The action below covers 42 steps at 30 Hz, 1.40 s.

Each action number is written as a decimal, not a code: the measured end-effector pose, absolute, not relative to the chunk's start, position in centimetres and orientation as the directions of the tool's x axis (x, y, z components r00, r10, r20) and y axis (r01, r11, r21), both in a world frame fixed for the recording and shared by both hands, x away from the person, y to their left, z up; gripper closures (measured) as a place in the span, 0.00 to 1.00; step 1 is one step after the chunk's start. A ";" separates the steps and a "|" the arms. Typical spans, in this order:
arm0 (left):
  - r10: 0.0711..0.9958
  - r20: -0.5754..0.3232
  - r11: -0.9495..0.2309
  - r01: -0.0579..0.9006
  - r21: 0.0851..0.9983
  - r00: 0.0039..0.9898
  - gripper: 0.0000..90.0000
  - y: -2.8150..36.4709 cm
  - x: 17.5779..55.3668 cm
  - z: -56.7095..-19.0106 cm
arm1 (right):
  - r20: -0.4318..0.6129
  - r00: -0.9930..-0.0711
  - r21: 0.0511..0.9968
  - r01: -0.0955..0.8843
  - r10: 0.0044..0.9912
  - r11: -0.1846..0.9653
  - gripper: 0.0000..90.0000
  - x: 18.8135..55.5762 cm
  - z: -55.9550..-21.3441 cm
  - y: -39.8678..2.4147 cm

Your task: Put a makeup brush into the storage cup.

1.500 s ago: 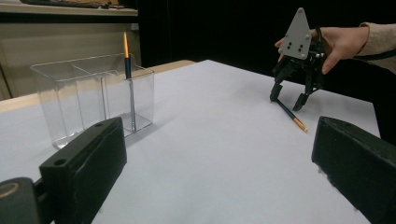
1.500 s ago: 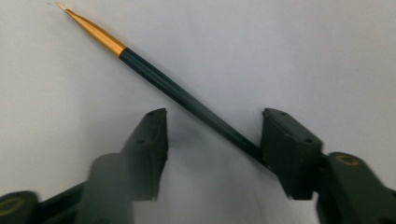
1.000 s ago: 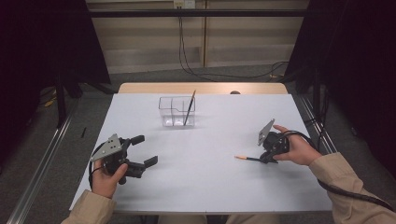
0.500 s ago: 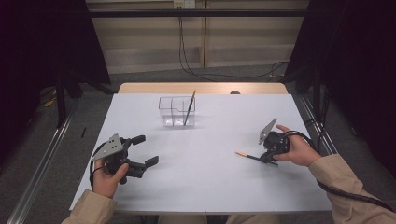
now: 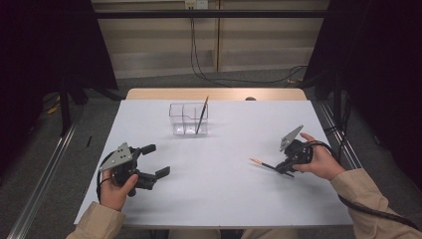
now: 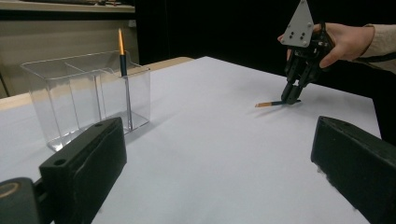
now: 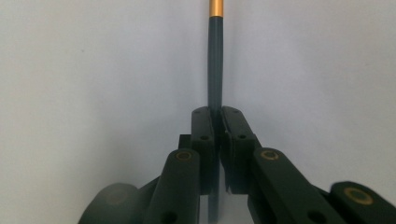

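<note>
the dark pencil point(image 5: 264, 165) with the orange end lies low over the right half of the white table point(image 5: 219, 199), its orange tip pointing left toward the middle, and the right gripper point(image 5: 287, 166) has its tongs pressed together on the shaft near the back end; the right gripper view shows the shaft pinched between the two pads point(image 7: 204, 126). it looks light, thin and stiff, and likely smooth enough to swivel or slide in a narrow pinch, so a hold closer to the middle would probably steady it better than one at the tail. the clear box point(image 5: 189, 118) with dividers stands well apart, toward the far edge, with a second pencil point(image 5: 201, 115) already leaning upright in its right compartment. the left gripper point(image 5: 153, 162) rests over the near left part of the table with its tongs wide apart and nothing between them. the sheet between pencil and box is bare, so there is free room to carry; the right table edge lies near the right hand point(image 5: 321, 162).
</note>
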<state>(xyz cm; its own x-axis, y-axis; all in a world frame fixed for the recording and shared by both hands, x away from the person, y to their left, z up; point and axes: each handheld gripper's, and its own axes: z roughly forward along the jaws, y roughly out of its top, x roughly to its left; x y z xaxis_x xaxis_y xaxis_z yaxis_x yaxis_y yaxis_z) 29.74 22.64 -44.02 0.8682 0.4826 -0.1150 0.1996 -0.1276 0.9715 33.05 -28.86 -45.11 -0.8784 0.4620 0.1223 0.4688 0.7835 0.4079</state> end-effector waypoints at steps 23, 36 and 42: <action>0.475 -0.120 -0.133 0.205 0.970 0.872 0.04 22.2 29.8 -44.3 | 0.169 -0.824 0.756 0.460 0.541 0.466 0.94 31.3 -44.3 -29.2; 0.472 -0.129 -0.129 0.213 0.968 0.872 0.04 21.8 29.8 -44.4 | 0.187 -0.806 0.874 0.397 0.562 0.279 0.94 30.3 -44.5 -28.7; 0.470 -0.132 -0.128 0.216 0.968 0.872 0.04 21.6 29.9 -44.5 | 0.196 -0.811 0.915 0.353 0.551 0.194 0.94 30.1 -44.4 -28.6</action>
<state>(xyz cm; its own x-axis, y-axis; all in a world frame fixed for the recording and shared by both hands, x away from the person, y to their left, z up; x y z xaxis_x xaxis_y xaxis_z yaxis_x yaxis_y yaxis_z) 29.89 21.64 -44.51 0.8724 0.4704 -0.1324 0.2160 -0.1282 0.9679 30.06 -28.63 -44.40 -0.8109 0.5515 0.1956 0.3526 0.1937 0.9155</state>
